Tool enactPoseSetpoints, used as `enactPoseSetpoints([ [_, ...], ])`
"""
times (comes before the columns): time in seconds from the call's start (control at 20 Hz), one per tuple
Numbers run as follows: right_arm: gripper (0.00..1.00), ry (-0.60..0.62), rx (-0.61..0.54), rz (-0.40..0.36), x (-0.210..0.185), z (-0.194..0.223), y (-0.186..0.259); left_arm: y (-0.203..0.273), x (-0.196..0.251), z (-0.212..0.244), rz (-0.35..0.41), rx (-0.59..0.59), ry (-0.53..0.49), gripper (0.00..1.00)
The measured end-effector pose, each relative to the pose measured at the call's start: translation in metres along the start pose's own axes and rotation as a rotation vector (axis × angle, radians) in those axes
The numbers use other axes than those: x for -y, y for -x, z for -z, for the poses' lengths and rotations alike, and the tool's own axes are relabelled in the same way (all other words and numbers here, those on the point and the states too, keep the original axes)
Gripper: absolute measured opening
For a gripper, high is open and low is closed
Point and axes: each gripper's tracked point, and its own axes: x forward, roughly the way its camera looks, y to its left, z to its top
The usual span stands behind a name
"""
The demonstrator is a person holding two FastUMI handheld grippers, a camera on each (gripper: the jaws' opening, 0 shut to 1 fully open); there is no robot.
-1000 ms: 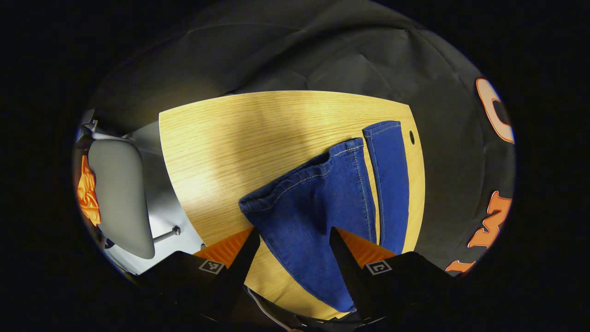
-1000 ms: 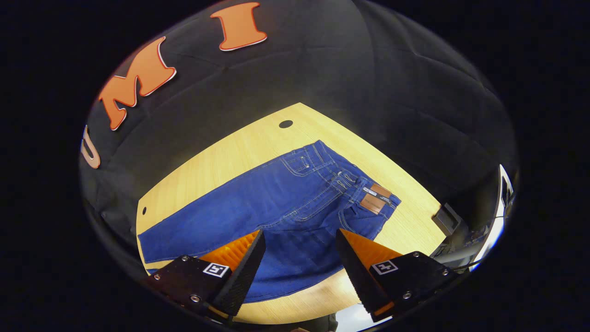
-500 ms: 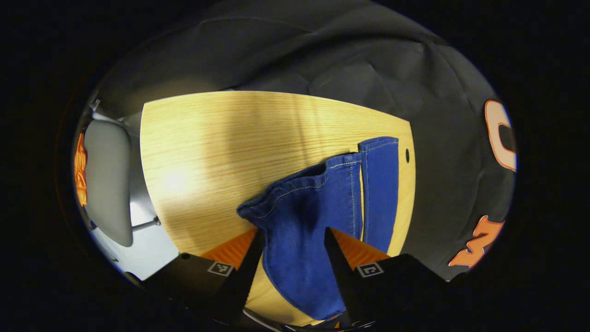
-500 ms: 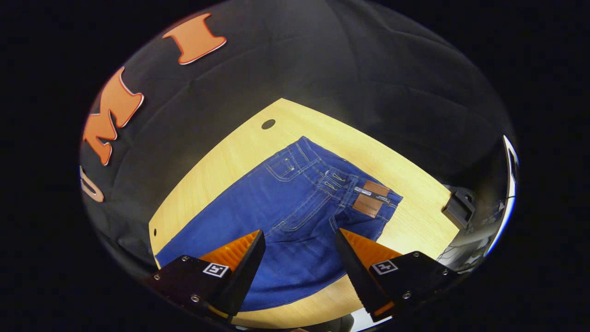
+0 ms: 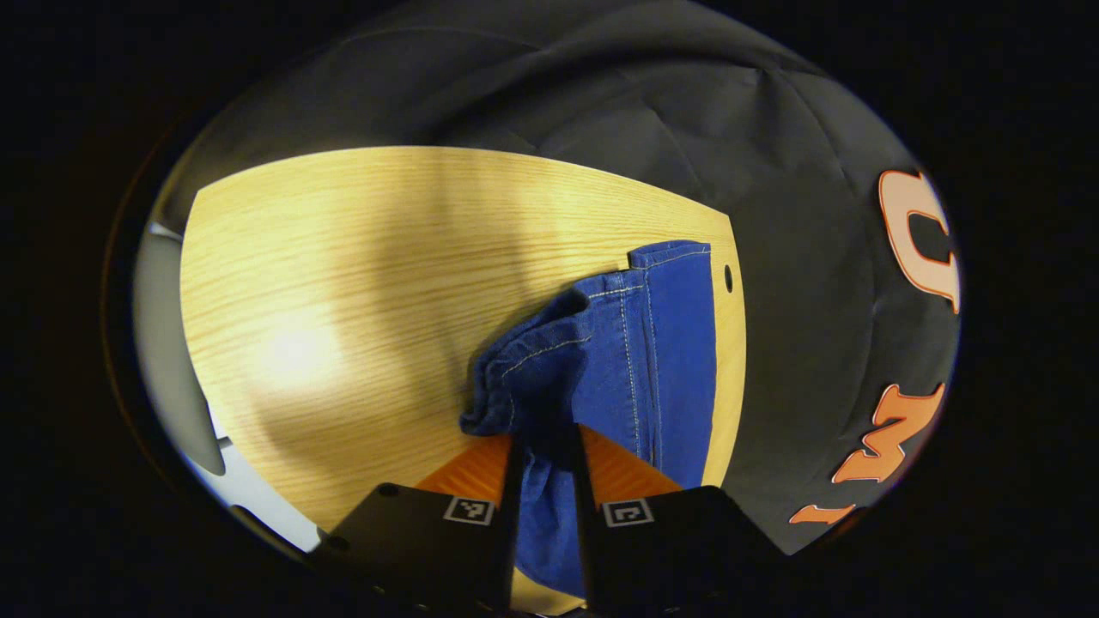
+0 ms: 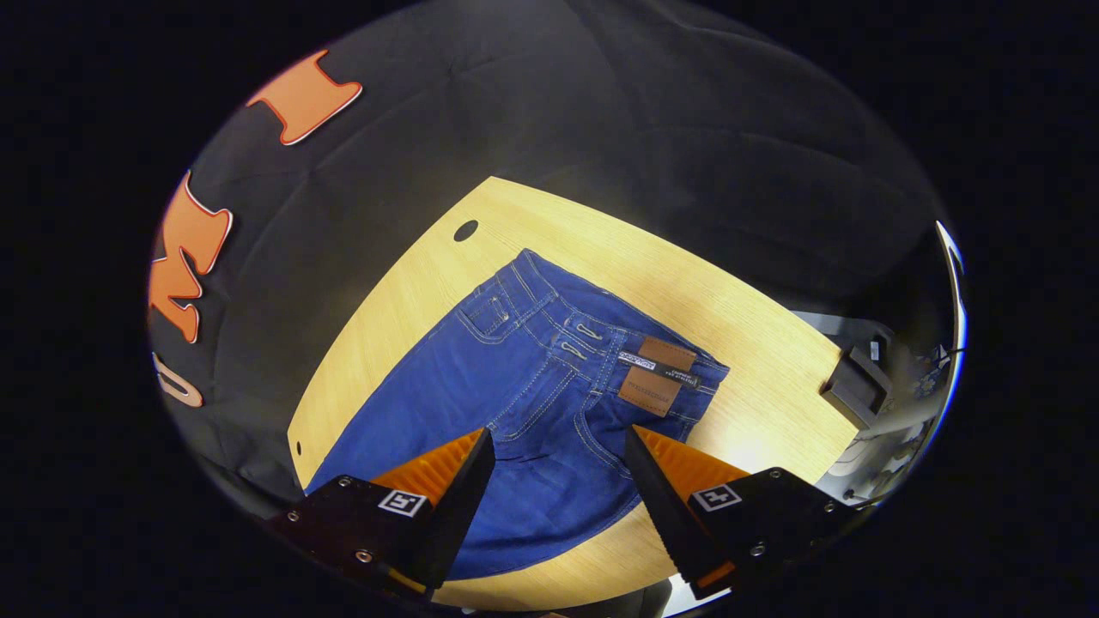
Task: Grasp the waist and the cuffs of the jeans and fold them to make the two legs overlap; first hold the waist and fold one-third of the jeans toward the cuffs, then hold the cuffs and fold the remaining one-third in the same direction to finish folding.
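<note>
Blue jeans lie on a light wooden table. In the left gripper view the near leg cuff [image 5: 549,365] is bunched and lifted, and my left gripper [image 5: 545,446] is shut on its denim; the far leg [image 5: 683,343] lies flat beside it. In the right gripper view the waist [image 6: 601,343] with a brown leather patch [image 6: 657,378] lies flat ahead. My right gripper [image 6: 558,451] hangs open above the seat of the jeans, with nothing held between its fingers.
The table [image 5: 343,257] has a small round hole near each far corner [image 5: 728,277] [image 6: 465,230]. A dark box-like object [image 6: 854,386] sits off the table's right end. Black cloth wall surrounds the table. A grey chair edge [image 5: 163,343] stands at the left.
My left gripper has closed onto the near leg cuff, which bunched up toward the far leg. My right gripper, still open, has shifted so the waist sits more centrally ahead.
</note>
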Motion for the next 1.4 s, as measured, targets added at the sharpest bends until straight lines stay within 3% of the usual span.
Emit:
enactPoseSetpoints([
  [0.1,0.97,-0.017,0.004,-0.005,0.007,-0.003,0.001,-0.001,0.0,0.003,0.009,0.014,-0.019,0.2],
  [0.2,0.96,-0.053,-0.004,-0.018,0.016,-0.004,0.001,0.005,-0.001,-0.011,-0.043,0.067,-0.037,0.2],
  [0.25,0.96,-0.079,-0.017,-0.019,0.024,-0.003,0.0,-0.011,-0.009,-0.002,-0.045,0.081,-0.026,0.05],
  [0.4,0.97,-0.128,-0.004,0.012,0.05,-0.01,-0.001,0.002,-0.006,-0.002,-0.052,0.091,-0.044,0.05],
  [0.55,0.96,-0.192,-0.075,0.055,0.074,0.01,-0.01,0.018,0.0,-0.003,-0.054,0.1,-0.088,0.05],
  [0.85,0.94,-0.366,-0.099,-0.026,0.076,0.012,-0.045,0.039,0.019,-0.004,-0.031,0.107,-0.105,0.05],
  [1.0,0.8,-0.397,-0.065,-0.078,0.069,0.0,-0.061,0.041,0.024,-0.005,-0.034,0.113,-0.113,0.05],
  [1.15,0.66,-0.507,-0.044,-0.16,0.066,-0.001,-0.073,0.044,0.03,-0.003,-0.034,0.121,-0.118,0.05],
  [1.3,0.31,-0.647,-0.032,-0.211,0.064,0.0,-0.073,0.047,0.037,-0.001,-0.026,0.12,-0.132,0.05],
  [1.35,0.31,-0.619,-0.045,-0.189,0.069,0.006,-0.071,0.048,0.041,-0.002,-0.022,0.125,-0.137,0.05],
  [1.4,0.22,-0.631,-0.039,-0.158,0.07,0.003,-0.068,0.051,0.046,-0.002,-0.017,0.129,-0.138,0.05],
])
